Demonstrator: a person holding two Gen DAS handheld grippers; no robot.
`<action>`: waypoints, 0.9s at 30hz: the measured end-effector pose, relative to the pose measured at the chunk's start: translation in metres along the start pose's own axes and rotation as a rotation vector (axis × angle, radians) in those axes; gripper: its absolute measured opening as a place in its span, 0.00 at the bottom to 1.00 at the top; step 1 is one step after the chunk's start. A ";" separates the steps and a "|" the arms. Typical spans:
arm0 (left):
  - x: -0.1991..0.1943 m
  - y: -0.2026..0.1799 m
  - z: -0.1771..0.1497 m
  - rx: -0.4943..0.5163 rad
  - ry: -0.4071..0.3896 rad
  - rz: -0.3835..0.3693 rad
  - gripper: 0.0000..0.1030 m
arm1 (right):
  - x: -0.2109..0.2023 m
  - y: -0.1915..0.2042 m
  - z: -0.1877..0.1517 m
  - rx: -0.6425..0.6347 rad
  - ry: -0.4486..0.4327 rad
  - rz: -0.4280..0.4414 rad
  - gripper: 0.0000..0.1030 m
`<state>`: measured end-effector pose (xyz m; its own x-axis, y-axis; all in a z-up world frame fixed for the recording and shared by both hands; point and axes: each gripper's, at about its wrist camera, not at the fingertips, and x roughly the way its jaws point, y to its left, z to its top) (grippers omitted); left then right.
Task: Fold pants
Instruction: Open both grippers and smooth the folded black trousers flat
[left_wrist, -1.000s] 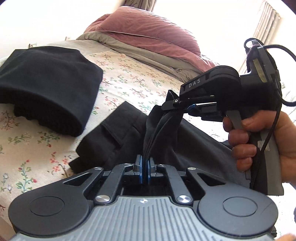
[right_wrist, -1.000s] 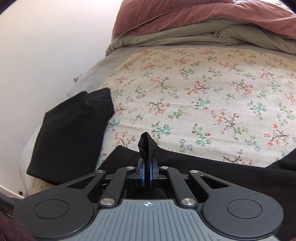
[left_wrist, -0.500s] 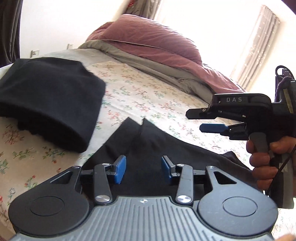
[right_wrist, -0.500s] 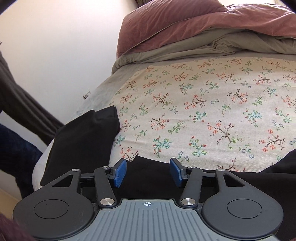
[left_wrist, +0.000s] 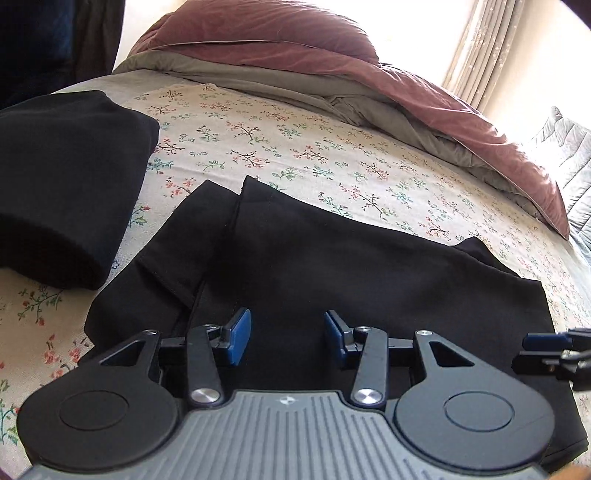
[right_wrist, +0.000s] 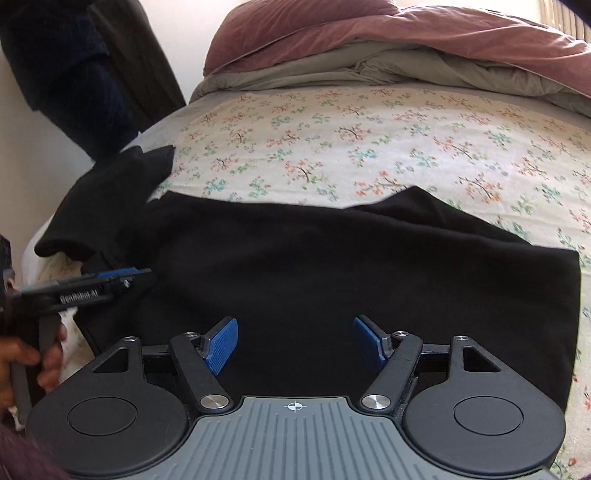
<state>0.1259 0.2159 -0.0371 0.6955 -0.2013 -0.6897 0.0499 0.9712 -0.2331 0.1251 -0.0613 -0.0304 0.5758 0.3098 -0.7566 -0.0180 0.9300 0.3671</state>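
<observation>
- Hovering over the black pants (left_wrist: 332, 266), my left hand-held gripper (left_wrist: 287, 338) has its blue pads spread apart with nothing pinched between them; the jaws have just been opening, and only flat cloth shows beyond the gap.
- My right hand-held gripper (right_wrist: 295, 341) is likewise released, its jaws having just been opening too, pads wide and clear of the fabric below.
- The pants lie folded in a broad dark band across the near part of the bed (left_wrist: 258, 140), on the flower-printed sheet (right_wrist: 369, 140), with two pointed corners of cloth at their far left edge in the left wrist view.
- In the right wrist view the left tool shows at the left border, over the left end of the pants, with my left hand (right_wrist: 22, 365) wrapped round its handle.
- In the left wrist view the tips of the right tool poke in at the right border, near the pants' right end.
- A second folded black garment (left_wrist: 62, 177) sits on the sheet to the left, just beside the pants.
- A dusty-pink duvet (left_wrist: 295, 48) is bunched along the far side of the bed.
</observation>
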 end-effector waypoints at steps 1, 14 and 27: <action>-0.005 -0.005 0.001 0.003 -0.008 -0.012 0.57 | -0.002 -0.002 -0.008 -0.018 0.003 -0.020 0.68; 0.000 -0.107 -0.062 0.482 0.143 -0.097 0.69 | -0.048 0.007 -0.103 -0.312 -0.090 -0.102 0.70; -0.023 -0.140 -0.075 0.574 0.138 -0.033 0.77 | -0.114 -0.098 -0.150 0.040 -0.126 0.016 0.75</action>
<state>0.0496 0.0753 -0.0402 0.5892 -0.2105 -0.7801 0.4768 0.8700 0.1254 -0.0619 -0.1586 -0.0615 0.6737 0.2948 -0.6777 0.0034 0.9157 0.4018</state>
